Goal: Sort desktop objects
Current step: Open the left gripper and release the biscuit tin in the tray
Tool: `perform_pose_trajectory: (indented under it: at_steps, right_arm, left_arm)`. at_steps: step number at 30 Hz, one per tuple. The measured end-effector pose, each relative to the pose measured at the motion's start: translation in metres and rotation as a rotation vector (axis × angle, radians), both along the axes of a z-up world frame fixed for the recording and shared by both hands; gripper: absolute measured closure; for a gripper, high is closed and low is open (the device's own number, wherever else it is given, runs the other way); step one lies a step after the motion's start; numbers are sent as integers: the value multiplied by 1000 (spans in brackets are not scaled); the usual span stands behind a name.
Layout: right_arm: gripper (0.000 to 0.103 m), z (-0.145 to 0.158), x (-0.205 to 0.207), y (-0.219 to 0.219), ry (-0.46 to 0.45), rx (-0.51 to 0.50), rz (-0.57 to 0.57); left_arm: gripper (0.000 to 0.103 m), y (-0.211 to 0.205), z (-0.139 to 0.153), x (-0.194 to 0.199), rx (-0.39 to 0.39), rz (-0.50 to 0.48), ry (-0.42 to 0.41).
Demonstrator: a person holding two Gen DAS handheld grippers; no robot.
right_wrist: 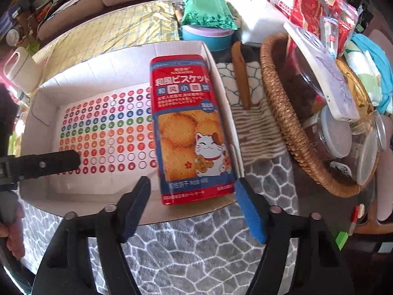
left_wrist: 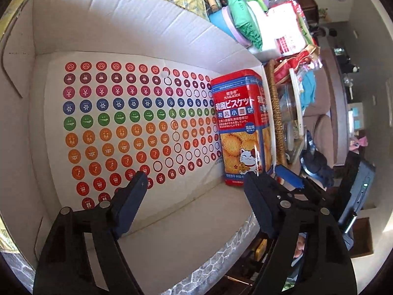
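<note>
Right claw (right_wrist: 194, 196): nearest the lens, pointing steeply down, jaws spread wide, nothing pinched; one black finger (right_wrist: 133, 206) on the left, one blue-padded finger (right_wrist: 250, 209) on the right, both hanging over the box's near edge
Left claw (left_wrist: 194, 191): jaws apart and empty too, its two dark fingers (left_wrist: 132, 196) poised over the box floor; from the right wrist view it pokes in from the left side (right_wrist: 59, 163)
Biscuit tin (right_wrist: 191, 127): here's the task's thing, a red and blue tin with round biscuits and a lucky cat on the front, standing inside the box at its right end, tight against the right wall; neither claw touches it
Cardboard box (left_wrist: 122, 24): white, shallow, open-topped, sitting on the desk
Sticker sheet (left_wrist: 118, 123): lies flat on the box floor, rows of coloured round stickers, red through purple, blue, green and orange, with several empty rings where dots are missing
Desk (right_wrist: 196, 245): covered by a grey cloth with a white stone pattern
Wicker basket (right_wrist: 277, 123): just right of the box, crammed with clear plastic containers and packets
Behind the box: a green packet (right_wrist: 208, 12) resting on a blue tub (right_wrist: 206, 36), and a yellow checked cloth (right_wrist: 110, 29)
Person's hand (right_wrist: 12, 231): at the far left edge, gripping the left claw's handle
</note>
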State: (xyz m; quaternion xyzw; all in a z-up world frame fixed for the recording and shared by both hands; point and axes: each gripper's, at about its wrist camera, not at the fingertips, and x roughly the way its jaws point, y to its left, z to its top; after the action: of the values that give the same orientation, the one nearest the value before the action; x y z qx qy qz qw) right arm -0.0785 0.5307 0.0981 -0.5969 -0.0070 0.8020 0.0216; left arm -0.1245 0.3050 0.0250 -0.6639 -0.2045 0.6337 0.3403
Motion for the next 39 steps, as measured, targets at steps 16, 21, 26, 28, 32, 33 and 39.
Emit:
perform_pose_trajectory:
  at_steps: [16,21,26,28,32,33,39]
  right_arm:
    - [30,-17,-27,-11,-107,25,27]
    - [30,-13,-39,-21,-98,79,64]
    - [30,-18,-43,-20,-128,118,83]
    - [30,-17,-41,-17,-108,122,68]
    - [29,-6,-31,-15,-67,102,48]
    - [29,0,-27,-18,-48,94,48]
    - [28,37,3,-29,88,25,27]
  left_arm:
    - [32,6,-11,7,-49,-37,19]
    - [32,7,-10,7,-52,-36,21]
    - [33,7,-10,8,-52,-32,21]
    - [33,8,-10,8,-54,-33,22]
    - [32,9,-8,8,-68,-41,22]
    - [30,9,-6,9,-79,-42,27]
    - [19,1,31,20,-132,-19,171]
